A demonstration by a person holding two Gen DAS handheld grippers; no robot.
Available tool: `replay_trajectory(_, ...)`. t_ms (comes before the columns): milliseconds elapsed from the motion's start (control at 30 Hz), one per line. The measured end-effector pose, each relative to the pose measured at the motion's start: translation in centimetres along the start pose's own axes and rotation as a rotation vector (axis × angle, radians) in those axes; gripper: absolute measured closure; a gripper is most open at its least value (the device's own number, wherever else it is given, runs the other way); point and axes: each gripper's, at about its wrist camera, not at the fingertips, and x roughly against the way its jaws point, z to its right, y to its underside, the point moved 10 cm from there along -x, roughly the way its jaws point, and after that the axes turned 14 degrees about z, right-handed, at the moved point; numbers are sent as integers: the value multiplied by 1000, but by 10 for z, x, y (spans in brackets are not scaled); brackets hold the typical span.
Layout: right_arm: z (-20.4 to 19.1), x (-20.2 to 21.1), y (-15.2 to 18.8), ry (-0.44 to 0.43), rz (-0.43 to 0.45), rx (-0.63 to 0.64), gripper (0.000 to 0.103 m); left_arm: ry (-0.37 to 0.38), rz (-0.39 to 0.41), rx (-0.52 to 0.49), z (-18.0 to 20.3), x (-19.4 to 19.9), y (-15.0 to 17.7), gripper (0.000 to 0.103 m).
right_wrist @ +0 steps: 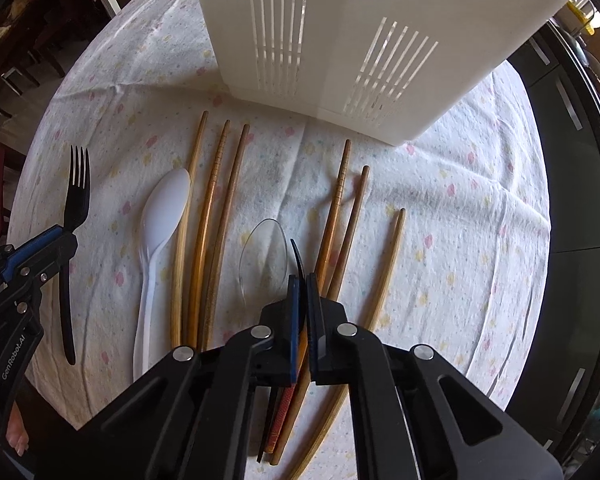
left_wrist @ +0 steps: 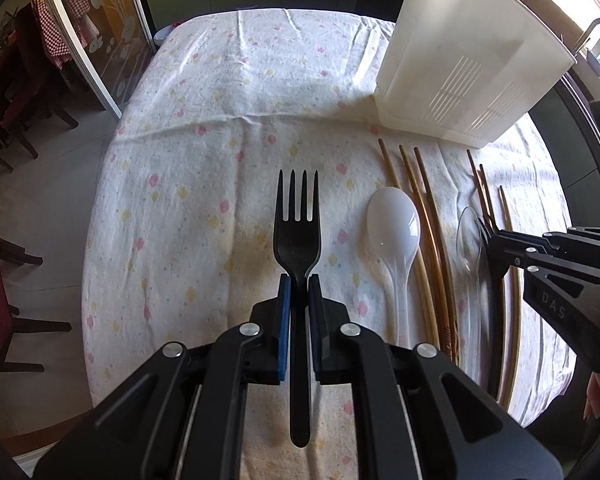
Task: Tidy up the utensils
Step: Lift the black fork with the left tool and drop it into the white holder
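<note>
**Mia:** What is the biggest thing you see?

**Ben:** The table (left_wrist: 172,128). It has a white cloth with little pink and yellow flowers on it. Next biggest is the white plastic holder (right_wrist: 340,40). It has thin slits in its sides, and it stands at the far end of the table, to the right.

**Mia:** And the two black grabbers?

**Ben:** The left gripper (left_wrist: 299,280) has its two fingers squeezed on the handle of the black fork (left_wrist: 297,224). The fork points away from us, toward the far end of the table. I cannot tell if the fork is lifted or lying on the cloth.

**Mia:** What about the other one?

**Ben:** The right gripper (right_wrist: 303,280) points down at the table. Its fingers are pressed together on something thin and dark (right_wrist: 298,258). Only a curved sliver sticks out past the tips, so I cannot tell what it is.

**Mia:** What lies on the cloth?

**Ben:** Wooden chopsticks. Three (right_wrist: 204,232) lie side by side near the middle, and three more (right_wrist: 352,216) lie further right, under the right gripper. A white spoon (right_wrist: 160,216) lies between the fork and the first three sticks, touching the nearest stick. A clear spoon (right_wrist: 262,256) lies just left of the right gripper's tips.
</note>
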Motion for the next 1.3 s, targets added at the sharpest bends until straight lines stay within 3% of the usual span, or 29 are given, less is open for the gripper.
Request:
replay_trajectory(200, 18, 45, 4, -132, 129, -75, 99, 26, 41, -8, 1, 16, -11, 94)
replay_trajectory(333, 26, 95, -8, -226, 291, -132, 99, 80, 157, -22, 11, 56, -44, 94)
replay_trajectory(433, 33, 141, -22, -262, 454, -160, 99, 166, 285, -12, 26, 94, -81, 94)
replay_trajectory(600, 61, 206, -50, -213, 721, -185, 99, 275, 592, -15, 57, 149, -156, 94)
replay_trajectory(733, 77, 237, -61, -185, 841, -213, 99, 340, 806, 13, 79, 164, -209, 94)
replay_trajectory(800, 83, 245, -63, -172, 874, -224, 99, 340, 875, 33, 86, 160, -229, 94)
replay_trajectory(967, 98, 257, -73, -147, 916, -250, 99, 302, 946, 50, 105, 132, -255, 94)
replay_trajectory(1300, 123, 268, -123, -39, 1054, -287, 99, 220, 884, -84, 122, 81, -232, 94)
